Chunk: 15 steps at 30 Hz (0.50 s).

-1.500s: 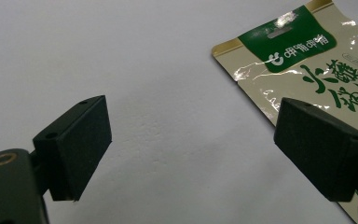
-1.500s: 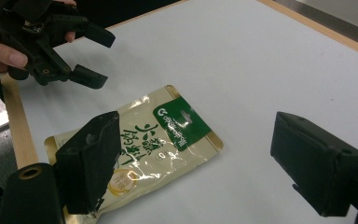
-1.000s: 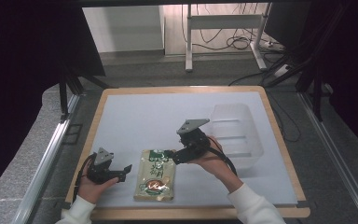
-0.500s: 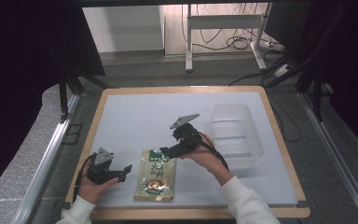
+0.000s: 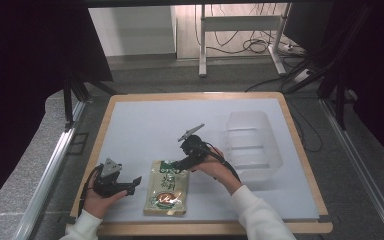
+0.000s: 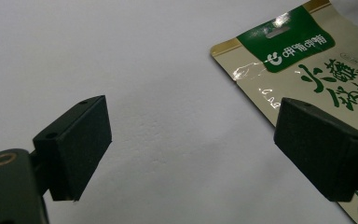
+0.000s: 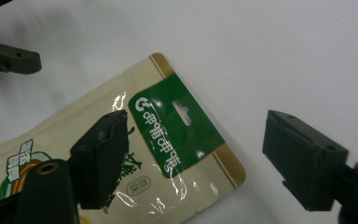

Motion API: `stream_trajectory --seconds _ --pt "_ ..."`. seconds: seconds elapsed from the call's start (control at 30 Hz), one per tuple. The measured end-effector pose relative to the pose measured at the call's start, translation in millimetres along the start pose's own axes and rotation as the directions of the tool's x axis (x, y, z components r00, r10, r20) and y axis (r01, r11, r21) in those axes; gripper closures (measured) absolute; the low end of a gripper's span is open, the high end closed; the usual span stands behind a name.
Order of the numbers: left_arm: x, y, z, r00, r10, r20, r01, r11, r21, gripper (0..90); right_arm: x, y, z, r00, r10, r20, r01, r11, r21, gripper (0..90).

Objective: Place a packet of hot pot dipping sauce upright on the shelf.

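While it lies flat near the front edge of the white-topped, wood-rimmed table (image 5: 130, 120), the glossy beige food pouch with a green header and hang hole (image 5: 166, 188) is touched by neither tool. At its 12 o'clock end, the black two-jaw right gripper (image 5: 181, 163) hovers with jaws spread wide, straddling the green header in the right gripper view. At the pouch's 9 o'clock, just beside it, the black left gripper (image 5: 135, 183) rests low in the person's hand, jaws also apart. Toward 2 o'clock sits a clear plastic tub (image 5: 250, 144), well apart from the pouch.
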<state>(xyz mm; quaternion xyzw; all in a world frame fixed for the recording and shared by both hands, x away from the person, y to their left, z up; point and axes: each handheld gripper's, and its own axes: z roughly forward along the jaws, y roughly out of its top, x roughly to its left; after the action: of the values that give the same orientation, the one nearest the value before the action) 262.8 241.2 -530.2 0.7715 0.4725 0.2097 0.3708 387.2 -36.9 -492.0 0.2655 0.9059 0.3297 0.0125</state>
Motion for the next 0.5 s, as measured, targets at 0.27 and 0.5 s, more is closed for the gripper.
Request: stream_trajectory --seconds 0.27,0.5 --pt "-0.8 0.0 0.8 1.0000 -0.001 0.003 0.001 1.0000 -0.001 10.9 -10.2 -7.8 12.8 0.9998 0.020 -0.005 -0.019 0.999 0.045 30.3" --pt "-0.4 0.1 0.5 1.0000 -0.001 0.003 0.001 1.0000 -0.001 10.9 -16.3 -13.1 19.0 0.9992 0.036 -0.020 -0.034 0.997 0.069 33.0"
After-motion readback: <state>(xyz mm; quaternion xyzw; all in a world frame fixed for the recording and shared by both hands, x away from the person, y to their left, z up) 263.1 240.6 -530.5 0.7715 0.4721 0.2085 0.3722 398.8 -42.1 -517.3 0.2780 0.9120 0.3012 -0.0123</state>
